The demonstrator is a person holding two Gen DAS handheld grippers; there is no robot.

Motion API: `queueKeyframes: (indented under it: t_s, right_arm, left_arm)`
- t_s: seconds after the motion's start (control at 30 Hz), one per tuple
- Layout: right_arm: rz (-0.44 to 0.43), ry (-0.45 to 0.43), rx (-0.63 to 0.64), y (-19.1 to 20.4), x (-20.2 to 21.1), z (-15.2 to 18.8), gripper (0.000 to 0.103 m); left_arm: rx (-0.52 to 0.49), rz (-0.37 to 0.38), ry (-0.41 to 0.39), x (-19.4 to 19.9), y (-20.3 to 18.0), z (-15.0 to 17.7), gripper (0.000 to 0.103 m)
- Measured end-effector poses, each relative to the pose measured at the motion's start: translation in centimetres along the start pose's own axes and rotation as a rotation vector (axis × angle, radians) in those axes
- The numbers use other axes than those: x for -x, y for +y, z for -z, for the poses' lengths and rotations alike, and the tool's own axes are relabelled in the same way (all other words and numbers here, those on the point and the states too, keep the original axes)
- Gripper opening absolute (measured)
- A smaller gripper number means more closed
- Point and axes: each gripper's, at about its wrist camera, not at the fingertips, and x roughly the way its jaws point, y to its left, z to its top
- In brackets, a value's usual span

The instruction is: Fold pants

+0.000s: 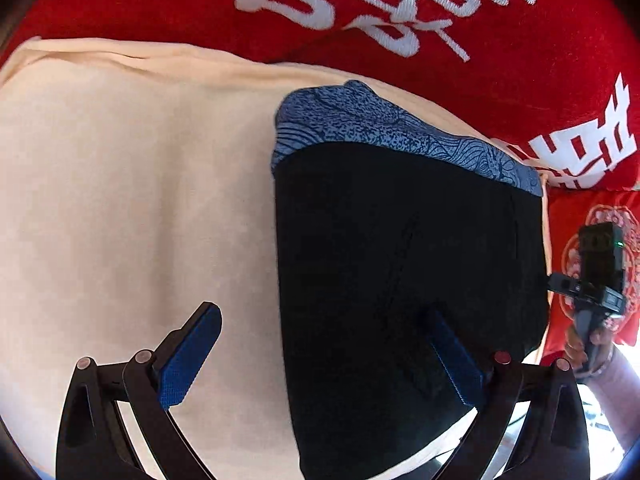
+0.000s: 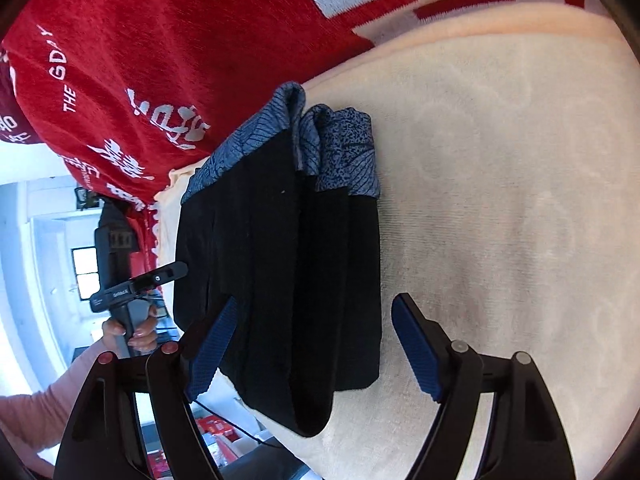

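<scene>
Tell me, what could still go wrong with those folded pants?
The pants lie folded on the cream blanket, but one end hangs past the blanket's edge, so they might slide off. The patterned blue band is bunched at the top, so the fold may loosen. Both grippers, left and right, are open right over the cloth; a finger could snag it in moving away.

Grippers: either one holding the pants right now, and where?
Nothing held. Left gripper and right gripper are both open above the folded black pants.
</scene>
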Motion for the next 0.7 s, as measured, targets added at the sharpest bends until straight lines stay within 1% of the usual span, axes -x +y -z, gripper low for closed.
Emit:
queueKeyframes:
  t_s: [0.27, 0.37, 0.5, 0.57, 0.67, 0.7]
  right_arm:
    - [-0.162, 0.061, 0.022, -1.2, -2.9, -1.5, 0.083]
    - [-0.191, 0.07, 0.031, -1.0, -3.5, -2.1, 0.083]
    - [-0.187, 0.076, 0.012, -1.0, -3.6, -2.4, 0.082]
    - [-0.163, 0.073, -0.018, -1.2, -3.6, -2.5, 0.077]
    - [-0.128, 0.069, -0.021, -1.0, -3.4, -2.3, 0.065]
    - [-0.125, 0.064, -0.016, -0.7, -3.3, -2.1, 0.059]
  left_arm:
    - [-0.071, 0.075, 0.021, -2.2, -2.1, -1.3, 0.102]
    - [-0.086, 0.096, 0.024, -3.1, -2.8, -1.6, 0.102]
    - [-0.077, 0.088, 0.011, -3.3, -3.0, -1.6, 0.102]
    - [-0.074, 0.072, -0.002, -2.9, -2.9, -1.3, 0.102]
    - [-0.086, 0.043, -0.036, -2.4, -3.5, -1.0, 0.095]
    - [-0.095, 0.031, -0.046, -2.2, -3.8, -0.9, 0.091]
